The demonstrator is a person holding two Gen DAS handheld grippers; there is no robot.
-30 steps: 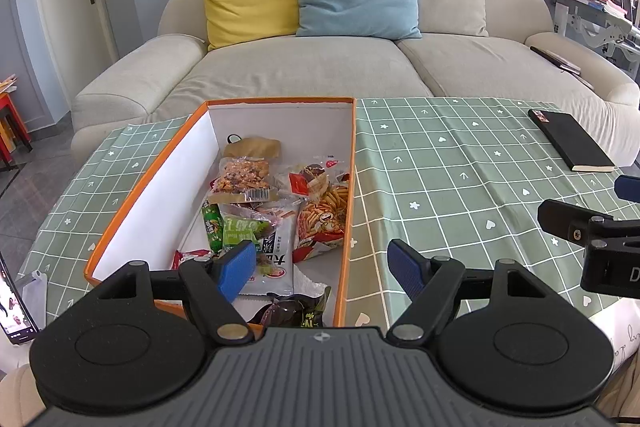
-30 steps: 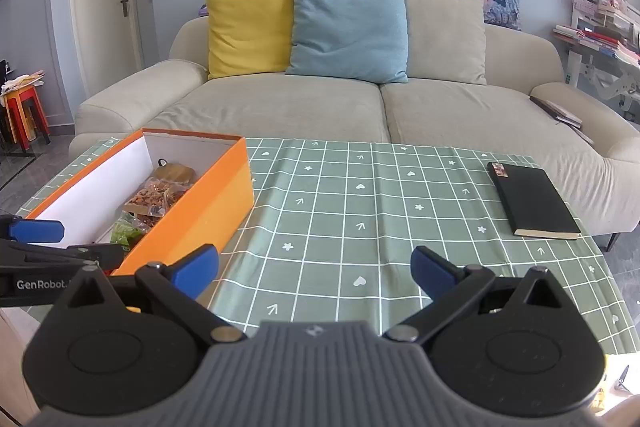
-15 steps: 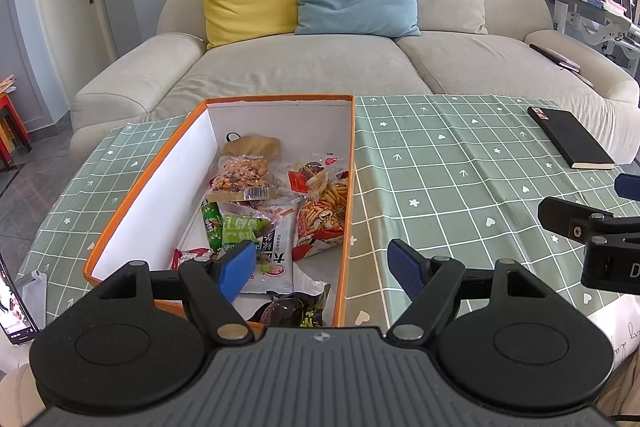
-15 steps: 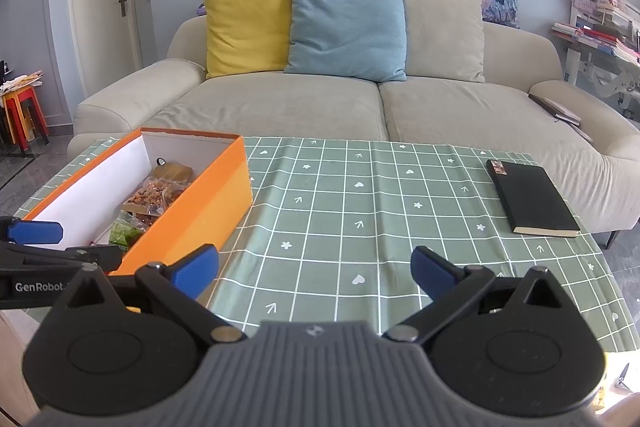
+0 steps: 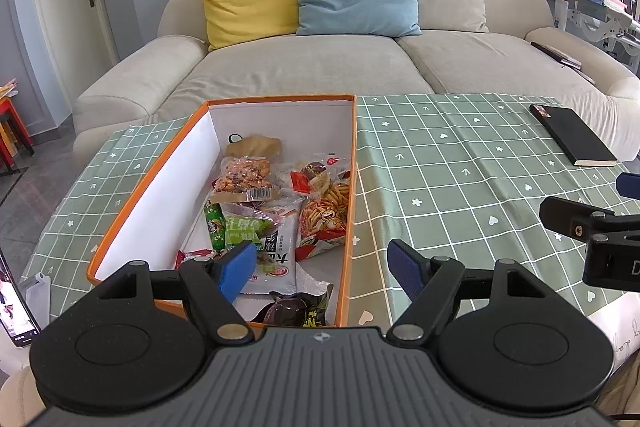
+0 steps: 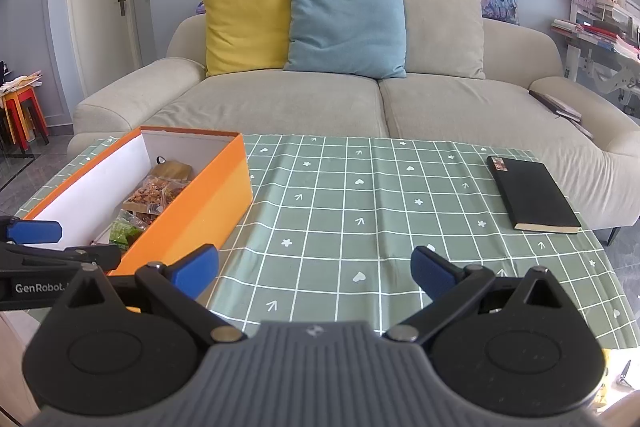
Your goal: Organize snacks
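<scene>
Snacks (image 5: pixel 276 211) lie heaped inside the orange box (image 5: pixel 352 195), which sits on the green checked tablecloth (image 6: pixel 360 211) in front of the sofa (image 6: pixel 320 103). Starting at the fingers: the left gripper (image 5: pixel 322 269) has its blue pads spread wide with nothing between them, one pad hanging over the near end of the box and the other over the cloth just beside the box's right wall. The right gripper (image 6: pixel 314 273) is likewise spread and empty, poised above bare cloth near the box's outer side. No packet shows loose on the table, so the sorting looks close to finished, or the packets inside are next to be tidied. To do that well, the left gripper would best drop straight between the box walls, pinch a packet by its sealed edge rather than its puffed middle, and keep clear of the thin cardboard rim. Farther out, a black notebook (image 6: pixel 532 195) rests near the cloth's far right corner. Readable writing is scant: "GenRobot" on the left gripper's body in the right wrist view; the packet print is too small to read.
</scene>
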